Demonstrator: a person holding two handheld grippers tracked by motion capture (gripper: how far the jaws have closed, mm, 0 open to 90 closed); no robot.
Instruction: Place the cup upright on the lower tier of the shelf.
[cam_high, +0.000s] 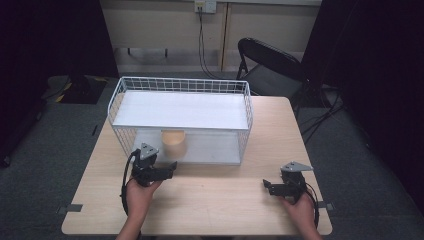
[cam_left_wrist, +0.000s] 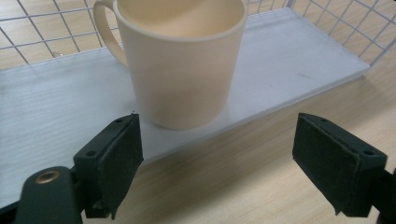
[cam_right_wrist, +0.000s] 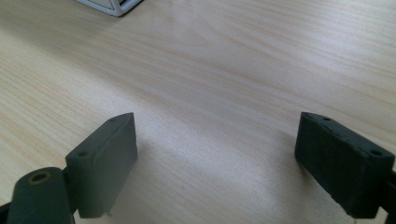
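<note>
The left gripper (cam_high: 169, 167) was found held in the person's left hand (cam_high: 138, 196) near the front left of the wooden table (cam_high: 210, 210), with its jaws spread wide apart and nothing between them. In the left gripper view, the same gripper (cam_left_wrist: 217, 161) was observed just short of a cream mug (cam_left_wrist: 180, 60), which was seen standing upright on the white lower board (cam_left_wrist: 46, 112) of a white wire shelf rack (cam_high: 247, 107), close to that board's front edge. The mug's handle (cam_left_wrist: 105, 30) was noted on the left in that view. No contact between the pads and the mug was recorded. From the high view, the mug (cam_high: 174, 142) was located under the rack's upper board (cam_high: 180, 110), toward the left of the lower level. The right gripper (cam_high: 267, 186) was found held in the right hand (cam_high: 302, 212) at the front right of the table, well apart from the rack. In the right gripper view, that gripper (cam_right_wrist: 217, 161) was likewise observed with jaws wide apart over bare tabletop, and a corner of the rack (cam_right_wrist: 112, 5) was visible at the top edge. A dark folding chair (cam_high: 267, 62) was noted beyond the table.
</note>
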